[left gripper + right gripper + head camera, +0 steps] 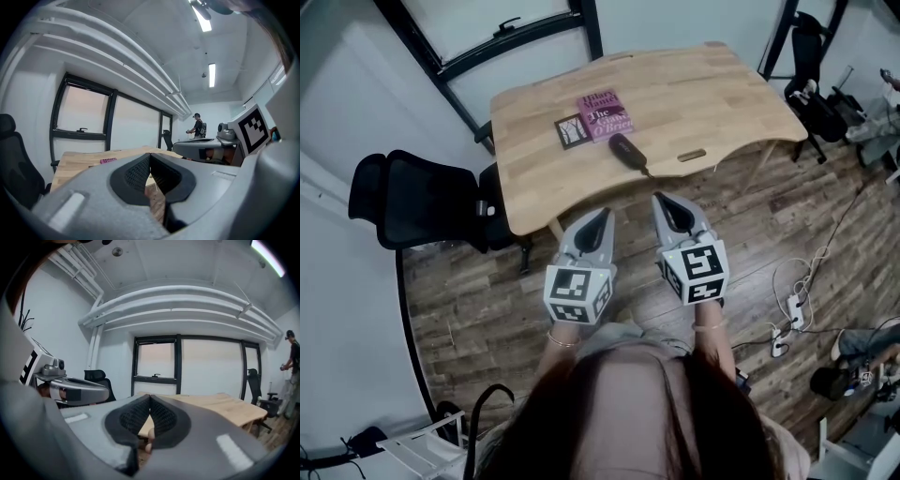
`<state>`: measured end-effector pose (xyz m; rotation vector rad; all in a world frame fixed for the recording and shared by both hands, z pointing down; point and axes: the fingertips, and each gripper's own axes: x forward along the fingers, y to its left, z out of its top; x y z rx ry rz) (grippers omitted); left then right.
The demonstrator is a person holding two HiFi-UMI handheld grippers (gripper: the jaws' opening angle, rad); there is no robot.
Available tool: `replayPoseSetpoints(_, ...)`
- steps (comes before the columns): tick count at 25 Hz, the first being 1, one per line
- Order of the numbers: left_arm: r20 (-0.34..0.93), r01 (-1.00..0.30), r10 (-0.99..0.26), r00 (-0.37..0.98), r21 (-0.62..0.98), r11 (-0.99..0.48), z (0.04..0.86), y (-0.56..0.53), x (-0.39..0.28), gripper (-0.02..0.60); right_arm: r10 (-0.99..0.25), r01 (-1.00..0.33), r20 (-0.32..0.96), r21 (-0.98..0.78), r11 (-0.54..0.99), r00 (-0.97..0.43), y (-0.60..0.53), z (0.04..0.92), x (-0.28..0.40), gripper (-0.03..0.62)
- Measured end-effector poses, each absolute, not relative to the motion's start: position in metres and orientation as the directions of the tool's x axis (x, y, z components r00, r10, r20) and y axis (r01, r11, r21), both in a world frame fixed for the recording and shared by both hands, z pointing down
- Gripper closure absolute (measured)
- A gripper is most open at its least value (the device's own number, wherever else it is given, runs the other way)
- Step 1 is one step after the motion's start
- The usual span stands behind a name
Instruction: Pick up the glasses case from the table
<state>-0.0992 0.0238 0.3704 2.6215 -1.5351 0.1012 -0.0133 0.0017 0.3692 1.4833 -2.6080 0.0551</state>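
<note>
A dark oval glasses case (627, 149) lies on the wooden table (722, 89), near its front edge and just right of a pink book (604, 114). Both grippers hang short of the table, over the floor. My left gripper (605, 214) points at the table's front edge with its tips together and nothing in them. My right gripper (659, 198) sits beside it, closer to the case, also shut and empty. The left gripper view shows the closed jaws (150, 155) and the book (108, 161) as a pink sliver. The case is hidden in both gripper views.
A small black-and-white marker card (572, 131) lies left of the book. A black office chair (422, 202) stands at the table's left corner. Cables and a power strip (791, 309) lie on the wood floor at right. A person (198, 126) stands far off.
</note>
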Motion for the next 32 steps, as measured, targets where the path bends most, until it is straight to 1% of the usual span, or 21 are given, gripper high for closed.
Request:
replayPoseSetpoints(9,0.107,-0.857,-0.850,0.516,0.068,-0.511,0.367,0.004,-0.114,0.572,-0.876,-0.882,0.139,0.033,0.471,-0.463,-0.015,0.367,-0.020,0.591)
replayPoseSetpoints(22,0.108,-0.853,-0.846,0.522,0.072,-0.517,0.372,-0.026,-0.113,0.572,-0.899,-0.901,0.090,0.024,0.432,-0.429,-0.050,0.366,-0.011,0.591)
replayPoseSetpoints(32,0.109,-0.853,-0.846,0.522,0.061,-0.519,0.376,-0.077,-0.103,0.571,-0.879,-0.882,0.112,0.037,0.470,-0.464,-0.099,0.380,-0.018,0.591)
